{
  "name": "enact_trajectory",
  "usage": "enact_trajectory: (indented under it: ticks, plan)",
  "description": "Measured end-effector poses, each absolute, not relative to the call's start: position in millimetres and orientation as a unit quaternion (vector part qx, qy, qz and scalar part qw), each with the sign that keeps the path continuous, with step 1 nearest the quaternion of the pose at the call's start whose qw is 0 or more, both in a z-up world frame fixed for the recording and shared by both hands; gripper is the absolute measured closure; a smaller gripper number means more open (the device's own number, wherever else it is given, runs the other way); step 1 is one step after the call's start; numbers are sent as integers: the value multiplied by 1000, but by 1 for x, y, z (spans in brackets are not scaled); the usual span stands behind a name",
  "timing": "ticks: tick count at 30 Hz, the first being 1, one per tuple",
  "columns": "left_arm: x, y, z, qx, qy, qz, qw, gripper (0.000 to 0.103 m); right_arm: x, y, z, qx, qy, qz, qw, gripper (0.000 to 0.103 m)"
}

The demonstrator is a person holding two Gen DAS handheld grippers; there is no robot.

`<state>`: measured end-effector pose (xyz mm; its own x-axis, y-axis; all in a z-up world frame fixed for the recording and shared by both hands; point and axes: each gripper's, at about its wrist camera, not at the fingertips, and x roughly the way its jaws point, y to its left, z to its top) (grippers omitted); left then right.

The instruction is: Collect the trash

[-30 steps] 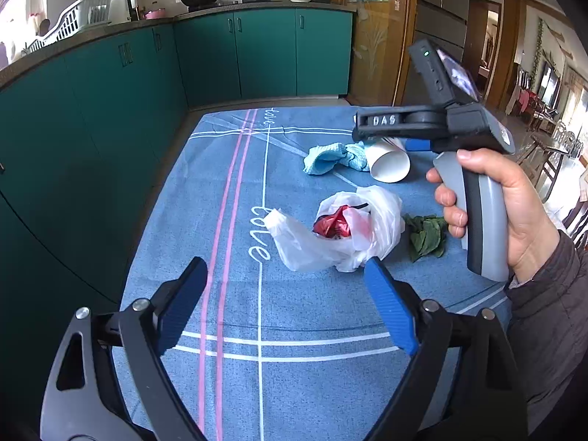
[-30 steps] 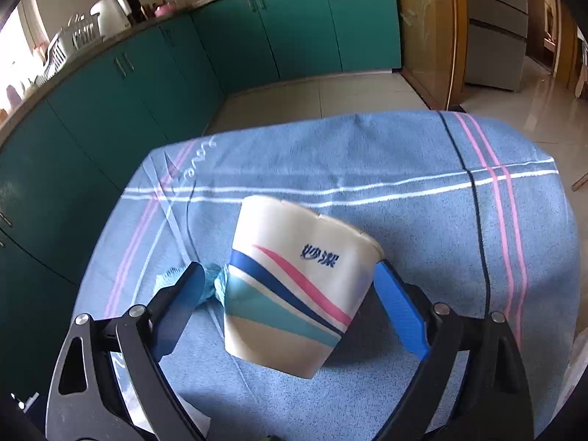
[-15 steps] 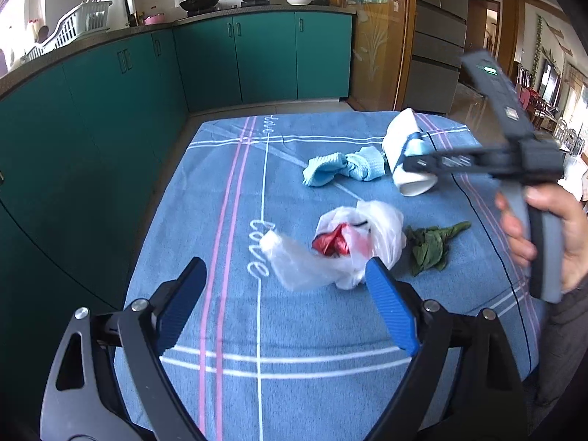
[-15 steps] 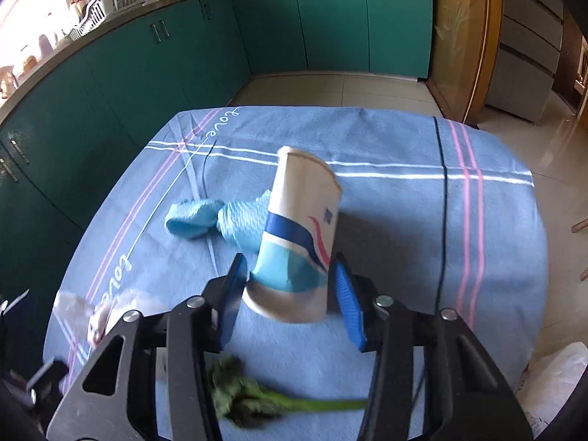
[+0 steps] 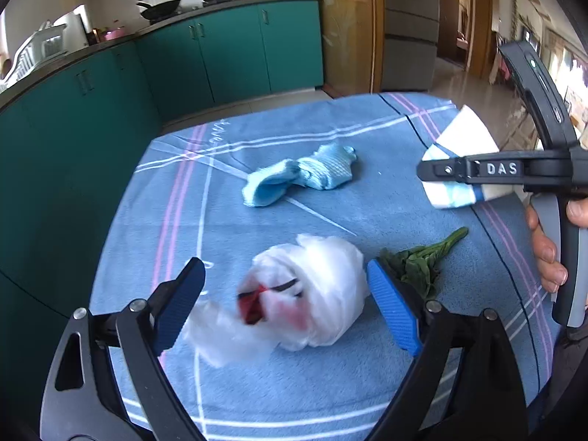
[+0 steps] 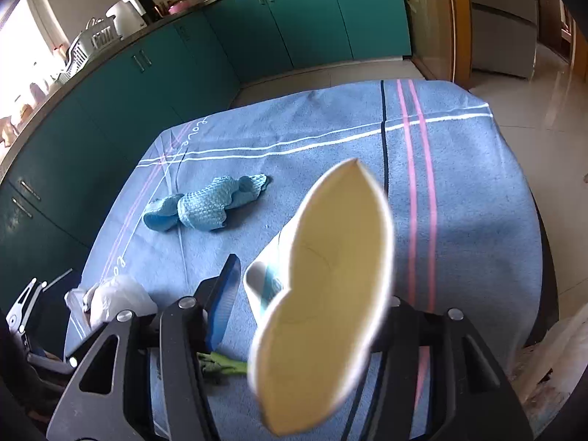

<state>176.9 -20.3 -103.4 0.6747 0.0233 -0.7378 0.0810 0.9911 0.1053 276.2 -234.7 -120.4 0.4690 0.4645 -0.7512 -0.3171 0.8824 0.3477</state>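
Crinkled white plastic is filling the space ahead of your left gripper point(image 5: 284, 301) in the left wrist view: the plastic bag point(image 5: 308, 294), with something red showing inside it, is lying on the blue striped tablecloth point(image 5: 257, 147) between the two blue pads, which are standing wide apart and are not pressing on it. Just right of the bag a green leaf point(image 5: 422, 261) is lying flat, and farther back a light blue rag point(image 5: 301, 180) is sitting bunched. At the right edge your right hand point(image 5: 547, 242) is gripping the handle of the right gripper point(image 5: 459, 180), and the paper cup point(image 5: 459, 158) is sitting crosswise in its jaws, lifted clear of the cloth.

In the right wrist view the paper cup point(image 6: 323, 294) is looming close, its squashed mouth turned towards the camera. Your right gripper point(image 6: 301, 301) has just been opening a little with the cup between its fingers; the left pad point(image 6: 224, 301) is standing slightly off the cup's wall, and the other is hidden behind the cup, so I cannot tell whether the grip is firm. The rag point(image 6: 205, 209) is lying beyond, the bag point(image 6: 114, 297) at the lower left.
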Motion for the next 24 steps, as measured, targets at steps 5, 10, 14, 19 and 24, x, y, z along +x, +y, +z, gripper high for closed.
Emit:
enact_trajectory:
  ticks: [5, 10, 14, 19, 24]
  plan:
    - [181, -22, -115, 56, 422, -29, 905, 36, 278, -229, -121, 66, 460, 220, 858, 60]
    - [169, -24, -113, 61, 407, -25, 911, 57, 270, -234, -108, 65, 439, 224, 868, 61]
    - [162, -21, -103, 57, 399, -17, 915, 67, 258, -242, -96, 77, 411, 232, 878, 61]
    - [147, -20, -78, 32, 370, -21, 928, 68, 233, -258, -82, 84, 372, 214, 899, 62]
    - [135, -37, -59, 45, 346, -29, 937, 68, 210, -271, -73, 94, 339, 218, 910, 62]
